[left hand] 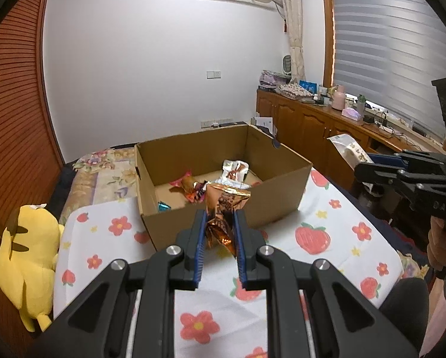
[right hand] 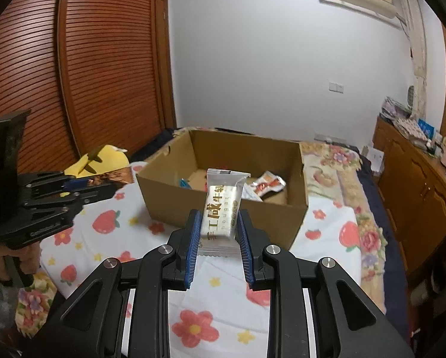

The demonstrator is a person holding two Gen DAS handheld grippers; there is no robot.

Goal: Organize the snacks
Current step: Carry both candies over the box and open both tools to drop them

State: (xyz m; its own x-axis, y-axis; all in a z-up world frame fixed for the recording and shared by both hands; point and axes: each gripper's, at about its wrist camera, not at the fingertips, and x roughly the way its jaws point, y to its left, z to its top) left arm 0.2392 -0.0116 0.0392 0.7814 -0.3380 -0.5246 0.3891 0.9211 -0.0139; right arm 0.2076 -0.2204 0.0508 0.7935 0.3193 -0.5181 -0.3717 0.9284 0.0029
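Observation:
An open cardboard box (left hand: 270, 205) (right hand: 223, 208) stands on a flower-print cloth and holds several snack packets (left hand: 193, 188) (right hand: 267, 185). My left gripper (left hand: 220, 214) is shut on a crumpled copper-foil snack packet (left hand: 223, 208), held in the air just short of the box's near wall. My right gripper (right hand: 218, 214) is shut on a white nougat packet (right hand: 223, 205), also lifted in front of the box. Each gripper shows in the other's view: the right one (left hand: 369, 164) with its white packet (left hand: 348, 149), the left one (right hand: 103, 185) with the foil packet (right hand: 112, 177).
A yellow plush toy (left hand: 26, 262) (right hand: 103, 158) lies left of the cloth. A wooden sideboard (left hand: 318, 122) with clutter runs along the right under a blind. A slatted wooden wardrobe (right hand: 73, 74) fills the left. A hand (right hand: 23, 262) grips the left tool.

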